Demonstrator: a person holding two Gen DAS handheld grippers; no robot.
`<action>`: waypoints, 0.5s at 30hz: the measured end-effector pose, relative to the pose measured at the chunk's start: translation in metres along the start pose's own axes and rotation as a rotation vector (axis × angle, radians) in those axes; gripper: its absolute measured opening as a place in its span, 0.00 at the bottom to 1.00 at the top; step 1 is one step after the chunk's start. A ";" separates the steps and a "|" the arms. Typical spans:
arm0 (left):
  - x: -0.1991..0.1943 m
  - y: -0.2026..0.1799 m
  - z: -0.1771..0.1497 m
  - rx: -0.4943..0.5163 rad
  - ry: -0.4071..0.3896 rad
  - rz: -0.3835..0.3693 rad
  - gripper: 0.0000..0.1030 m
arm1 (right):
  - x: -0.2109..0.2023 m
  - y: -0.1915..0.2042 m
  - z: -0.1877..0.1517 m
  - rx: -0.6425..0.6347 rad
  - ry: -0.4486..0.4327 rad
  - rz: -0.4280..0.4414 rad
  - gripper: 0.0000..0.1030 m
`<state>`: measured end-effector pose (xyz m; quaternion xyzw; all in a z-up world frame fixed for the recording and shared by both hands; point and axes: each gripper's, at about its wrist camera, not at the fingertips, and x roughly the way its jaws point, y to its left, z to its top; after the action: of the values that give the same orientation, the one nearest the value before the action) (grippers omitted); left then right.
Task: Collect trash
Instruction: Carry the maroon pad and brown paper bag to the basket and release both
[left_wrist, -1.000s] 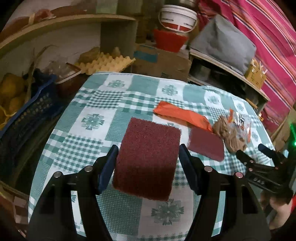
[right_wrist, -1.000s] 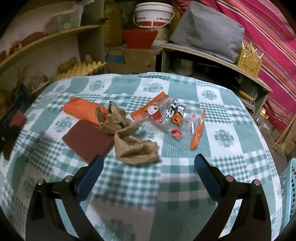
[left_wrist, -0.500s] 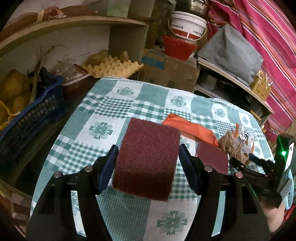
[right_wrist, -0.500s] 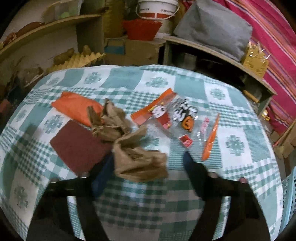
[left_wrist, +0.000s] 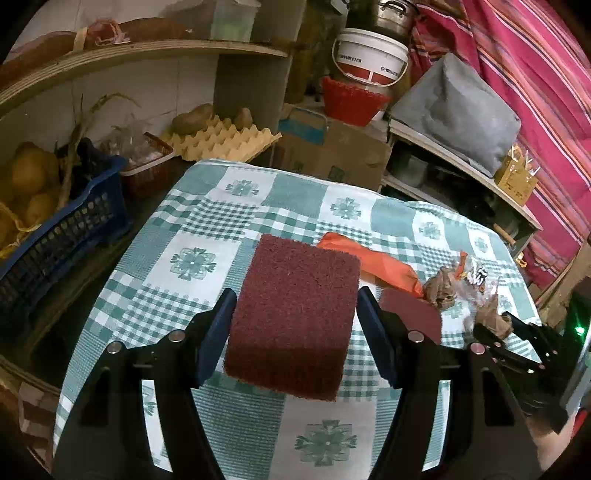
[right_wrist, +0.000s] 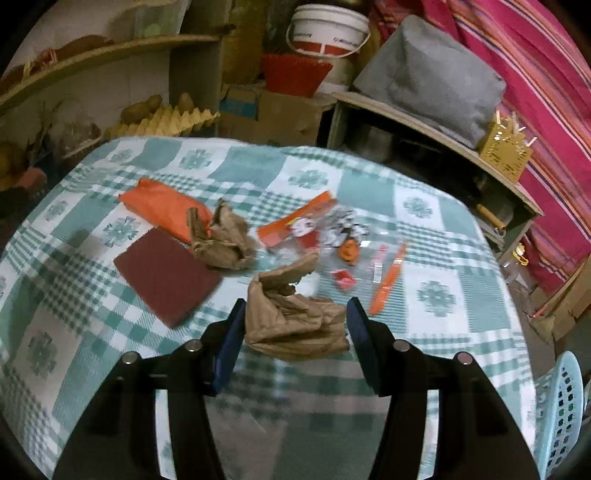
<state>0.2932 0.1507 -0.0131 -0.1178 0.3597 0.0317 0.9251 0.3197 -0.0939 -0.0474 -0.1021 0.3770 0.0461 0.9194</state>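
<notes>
1. The left tool (left_wrist: 295, 317) is clamped on a maroon scouring pad (left_wrist: 293, 317), held above the worktop (left_wrist: 192, 236) near its left edge.
2. The right tool (right_wrist: 295, 321) has both fingers against a crumpled brown paper bag (right_wrist: 291, 317), gripping it over the middle of the worktop.
3. A second maroon pad (right_wrist: 166, 273), an orange wrapper (right_wrist: 162, 206) and a clear printed wrapper (right_wrist: 332, 229) lie on the worktop beyond.
</notes>
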 end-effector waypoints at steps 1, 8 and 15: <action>-0.001 -0.003 0.000 0.001 -0.002 -0.004 0.63 | -0.004 -0.004 -0.001 0.006 -0.005 -0.001 0.53; -0.006 -0.043 -0.005 0.070 -0.018 -0.030 0.63 | -0.039 -0.050 -0.010 0.063 -0.050 -0.018 0.53; -0.024 -0.085 -0.011 0.114 -0.061 -0.076 0.63 | -0.066 -0.102 -0.025 0.140 -0.078 -0.049 0.53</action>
<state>0.2808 0.0663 0.0119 -0.0776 0.3278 -0.0202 0.9413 0.2722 -0.1991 -0.0028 -0.0448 0.3405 0.0011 0.9392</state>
